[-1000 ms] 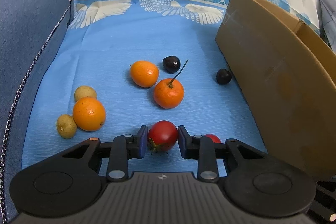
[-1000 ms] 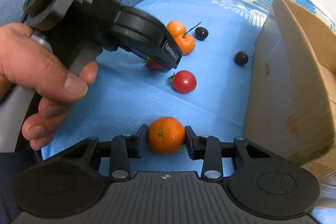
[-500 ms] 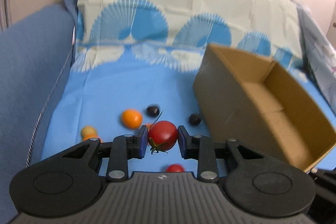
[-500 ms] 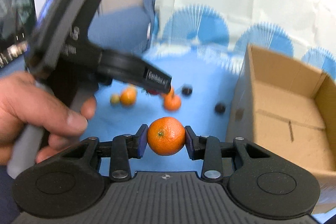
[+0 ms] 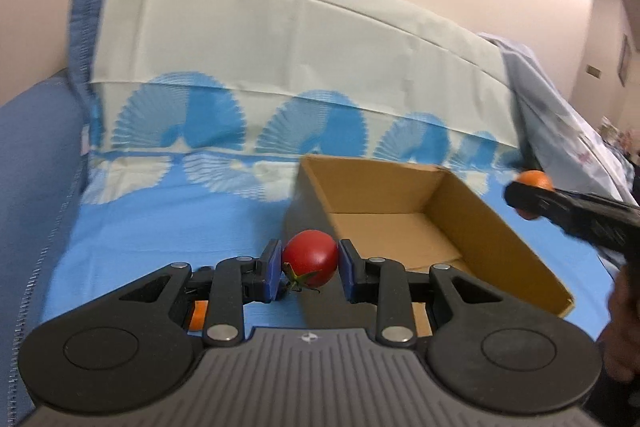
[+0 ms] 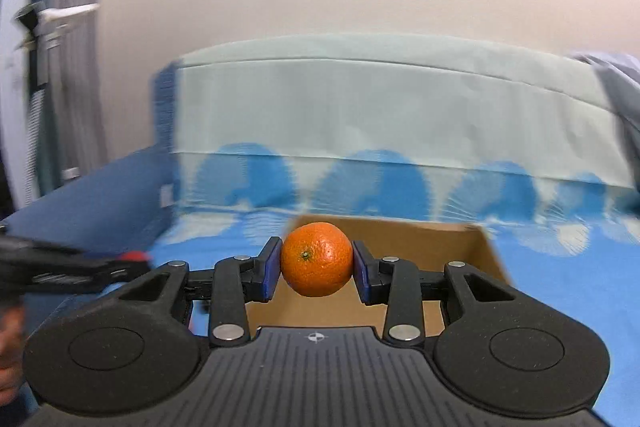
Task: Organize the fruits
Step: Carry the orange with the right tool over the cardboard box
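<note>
Left wrist view shows the left gripper (image 5: 309, 269) clamped on a red tomato (image 5: 310, 263), its blue pads pressing both sides and the green calyx hanging at the lower left, with the fruit held in the air just before the near corner of the open cardboard box (image 5: 472, 227), which sits on the blue cloth (image 5: 160, 227) and looks empty as far as its floor is visible. At the right edge of that view the right gripper (image 6: 317, 267) appears from the side, dark and blurred, with its orange showing beyond the box's far right wall. Right wrist view confirms that grip: the orange (image 6: 317, 259) is squeezed between the pads, in front of the box's open mouth. Both pictures are smeared, so exact clearances are hard to judge. The main risk, as I read it, is the two grippers converging on one narrow box and knocking each other or the cardboard wall, which could tip or shove the light box. The tomato is soft and smooth; too hard a squeeze would bruise it, too slack and it slips out short of the box. Released from high, the orange could bounce or roll back out.
</note>
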### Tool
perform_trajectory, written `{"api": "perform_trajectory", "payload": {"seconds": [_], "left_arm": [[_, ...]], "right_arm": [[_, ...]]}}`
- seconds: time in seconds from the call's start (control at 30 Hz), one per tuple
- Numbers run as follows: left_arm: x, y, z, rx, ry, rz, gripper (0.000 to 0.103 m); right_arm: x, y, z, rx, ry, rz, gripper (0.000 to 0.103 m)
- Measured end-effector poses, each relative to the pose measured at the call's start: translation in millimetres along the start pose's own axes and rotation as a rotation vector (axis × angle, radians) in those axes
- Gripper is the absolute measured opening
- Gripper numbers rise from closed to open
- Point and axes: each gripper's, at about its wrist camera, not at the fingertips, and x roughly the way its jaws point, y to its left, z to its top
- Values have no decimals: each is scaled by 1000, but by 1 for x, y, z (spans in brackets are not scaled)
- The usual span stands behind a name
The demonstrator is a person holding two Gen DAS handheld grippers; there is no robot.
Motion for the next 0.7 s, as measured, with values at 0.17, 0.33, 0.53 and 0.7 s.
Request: {"api": "perform_trajectory", "payload": {"seconds": [0.17, 0.33, 0.53, 0.7], "left_arm": [[10, -35, -15, 84, -39, -68, 34], [27, -54, -26, 105, -27, -129, 33], [43, -78, -40, 151, 8, -196, 33], [52, -87, -46, 180, 25, -211, 33]], "right_arm": [[7, -49, -6, 149, 24, -62, 38], [7, -70, -18, 133, 54, -147, 38], [11, -79, -30, 98, 95, -207, 38], [12, -70, -35, 38, 109, -200, 38]]}}
